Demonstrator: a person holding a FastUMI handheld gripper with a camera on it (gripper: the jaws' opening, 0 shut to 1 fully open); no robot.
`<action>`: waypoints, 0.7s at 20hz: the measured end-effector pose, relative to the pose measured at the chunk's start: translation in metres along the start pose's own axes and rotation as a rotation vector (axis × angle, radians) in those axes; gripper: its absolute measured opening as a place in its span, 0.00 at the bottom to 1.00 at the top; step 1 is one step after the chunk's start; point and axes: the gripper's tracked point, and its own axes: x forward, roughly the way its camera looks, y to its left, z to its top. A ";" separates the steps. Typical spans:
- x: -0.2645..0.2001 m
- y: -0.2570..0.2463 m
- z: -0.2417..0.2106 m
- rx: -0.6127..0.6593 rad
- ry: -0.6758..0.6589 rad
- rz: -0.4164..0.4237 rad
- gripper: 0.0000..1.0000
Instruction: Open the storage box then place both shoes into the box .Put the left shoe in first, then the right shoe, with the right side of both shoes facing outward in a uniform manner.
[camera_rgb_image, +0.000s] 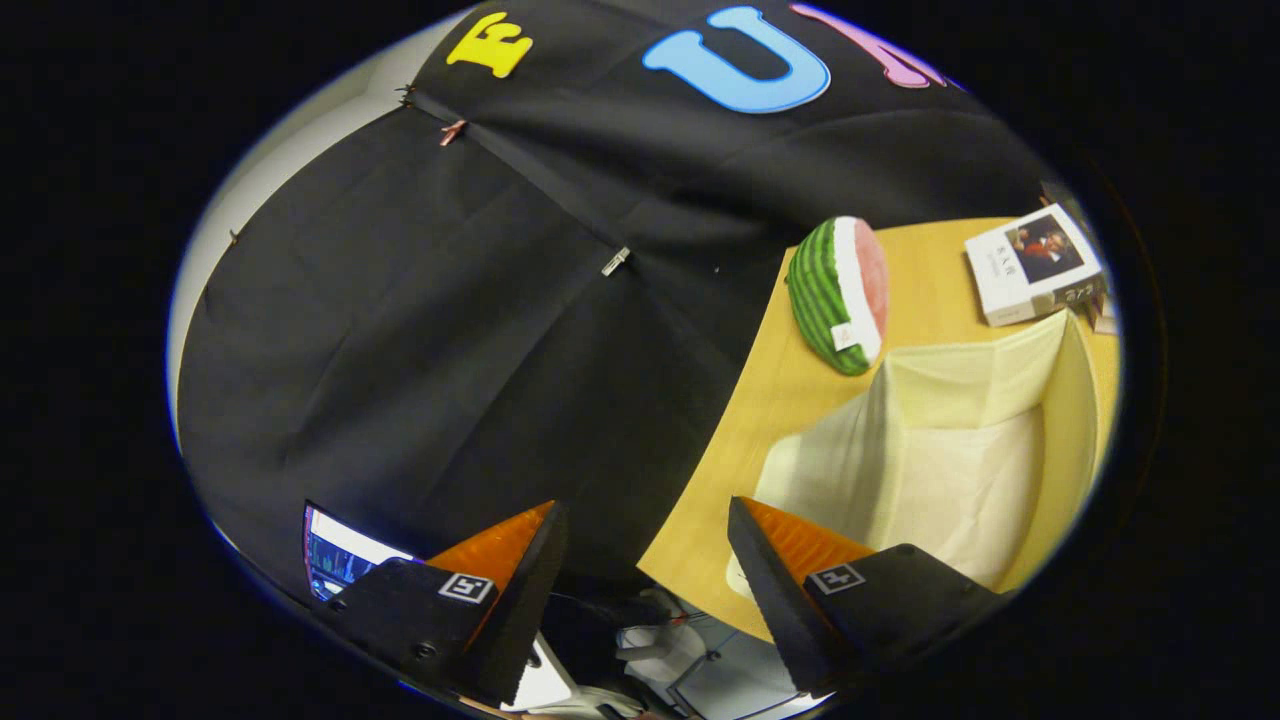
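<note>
At the near edge of the scene the gripper (645, 520) hung with its two orange-and-black fingers (520, 570) spread wide apart and nothing between them, the left one over the black cloth wall (450, 330) and the right one over the edge of the wooden table (760, 420). Just beyond the right finger the cream box (960, 450) stood open on the table, its inside bare as far as could be seen, with a watermelon-slice toy (840, 295) just beyond it to the left and a white book (1035, 265) farther off to the right.
</note>
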 end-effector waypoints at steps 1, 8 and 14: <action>-0.013 -0.013 0.012 -0.024 -0.033 -0.020 0.98; -0.152 -0.134 0.073 -0.161 -0.245 -0.287 0.98; -0.256 -0.296 0.060 -0.106 -0.259 -0.601 0.98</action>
